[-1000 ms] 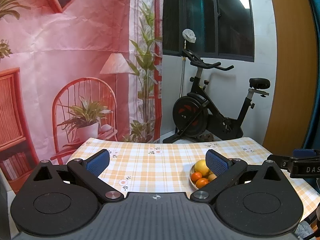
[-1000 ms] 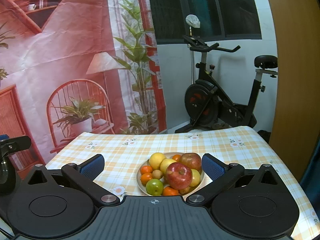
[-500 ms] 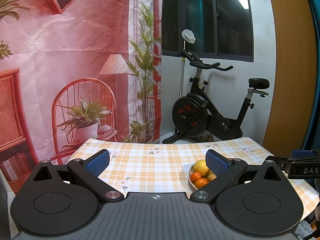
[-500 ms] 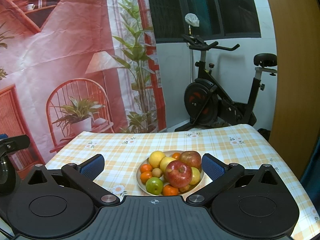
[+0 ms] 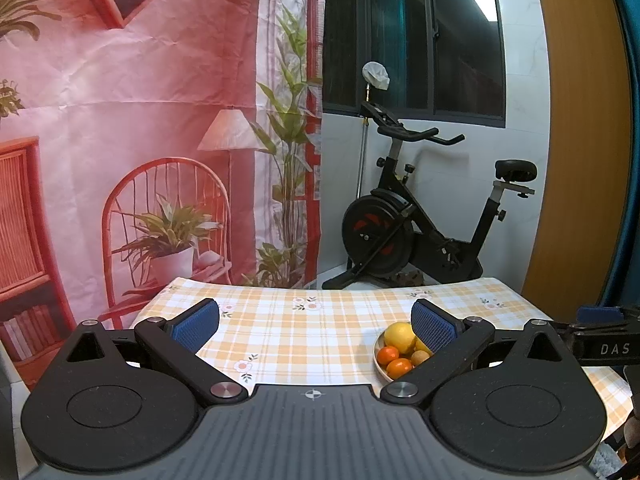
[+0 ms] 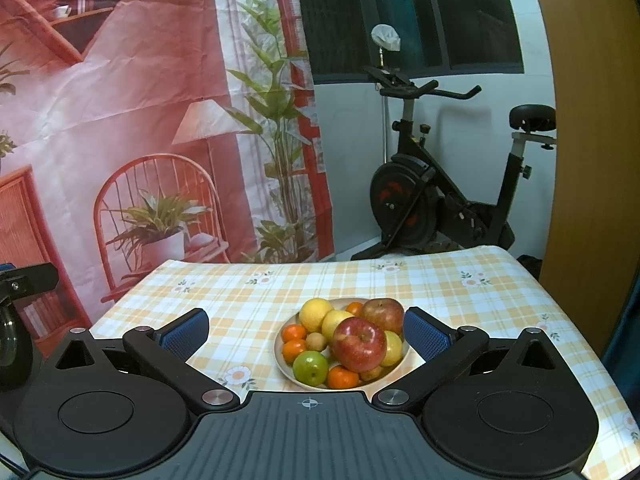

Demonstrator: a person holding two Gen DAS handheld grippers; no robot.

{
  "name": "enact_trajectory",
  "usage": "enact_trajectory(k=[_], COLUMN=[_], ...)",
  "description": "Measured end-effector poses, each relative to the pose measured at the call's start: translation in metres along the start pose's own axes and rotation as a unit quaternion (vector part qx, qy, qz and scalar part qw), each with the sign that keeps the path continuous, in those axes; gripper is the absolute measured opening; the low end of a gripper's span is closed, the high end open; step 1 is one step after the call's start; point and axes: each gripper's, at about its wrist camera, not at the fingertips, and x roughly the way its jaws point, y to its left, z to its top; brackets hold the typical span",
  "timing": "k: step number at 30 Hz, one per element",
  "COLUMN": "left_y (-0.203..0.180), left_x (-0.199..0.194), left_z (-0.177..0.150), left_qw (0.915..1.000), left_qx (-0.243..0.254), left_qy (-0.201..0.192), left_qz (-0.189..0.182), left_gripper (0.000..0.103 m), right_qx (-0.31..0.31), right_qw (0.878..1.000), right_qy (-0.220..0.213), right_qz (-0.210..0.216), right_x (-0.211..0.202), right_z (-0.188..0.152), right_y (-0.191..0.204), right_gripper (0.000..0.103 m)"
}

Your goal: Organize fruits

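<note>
Left gripper (image 5: 314,326): jaws spread wide, nothing between the blue pads; held above the near edge of the table, pointing across it.
Right gripper (image 6: 306,330): jaws likewise parted and empty; held low over the near table edge, the fruit plate framed between its two fingers.
Table (image 6: 440,284): covered by an orange-and-white checked cloth with small flower prints.
Plate (image 6: 280,356): pale, round, on the cloth toward the near side; in the left wrist view (image 5: 377,360) it sits right of centre, partly hidden behind the right finger.
Fruit on plate: heaped, pieces touching one another.
Red apple (image 6: 359,344): front and top of the heap, stem dimple facing the camera.
Second apple (image 6: 383,314): duller red, just behind the first.
Green apple (image 6: 311,367): at the near left rim.
Yellow citrus (image 6: 316,314): at the back left; a paler yellow fruit (image 6: 336,323) beside it.
Mandarins: two at the left rim (image 6: 294,350), one at the near rim (image 6: 343,376), one at the back (image 6: 354,308).
Small brown fruit (image 6: 315,340): between the mandarins and the red apple; kind unclear.
Backdrop (image 5: 140,120): printed pink cloth with chair, lamp and plants, hung behind the table.
Exercise bike (image 6: 448,196): black, on the floor beyond the table, under a dark window.
</note>
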Motion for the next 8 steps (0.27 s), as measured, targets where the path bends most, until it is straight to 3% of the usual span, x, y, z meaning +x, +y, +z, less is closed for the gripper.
enact_trajectory(k=[8], left_y=[-0.0014], left_x=[0.0], left_z=[0.0003], left_qw=[1.0], left_qx=[-0.005], left_qy=[-0.001], left_qz=[0.002], left_gripper=[0.103], right_qx=[0.0], right_qw=[1.0], right_qy=[0.002], right_qz=[0.0], right_x=[0.0014], right_z=[-0.0038], right_y=[0.0026], right_gripper=[0.103])
